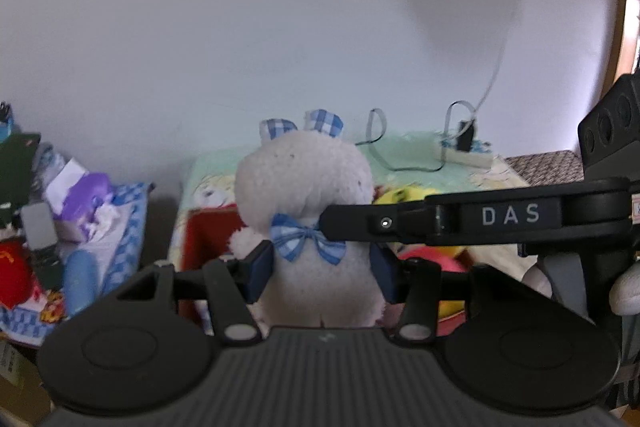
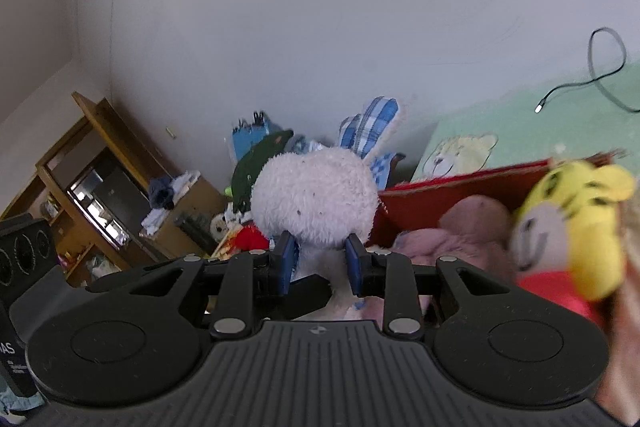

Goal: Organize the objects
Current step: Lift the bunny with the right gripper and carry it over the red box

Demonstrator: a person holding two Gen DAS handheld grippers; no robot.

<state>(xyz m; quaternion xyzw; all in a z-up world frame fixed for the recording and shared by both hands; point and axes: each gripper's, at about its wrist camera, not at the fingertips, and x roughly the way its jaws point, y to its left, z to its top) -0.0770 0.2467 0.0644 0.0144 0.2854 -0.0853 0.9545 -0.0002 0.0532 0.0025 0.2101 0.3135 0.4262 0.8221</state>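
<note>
Both hand-held grippers pinch one white plush rabbit (image 1: pixel 308 195): the left hand-held gripper (image 1: pixel 322 273) squeezes its body below the blue gingham bow, the right hand-held gripper (image 2: pixel 320 263) its neck, probably to keep it steady while carried. Just beyond lies a red box (image 2: pixel 460 195) of soft toys, likely its destination; farther off, the green bedspread (image 2: pixel 560 123).

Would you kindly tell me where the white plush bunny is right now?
The white plush bunny is centred in both wrist views, clamped by both tongs, left and right, near the red box.
</note>
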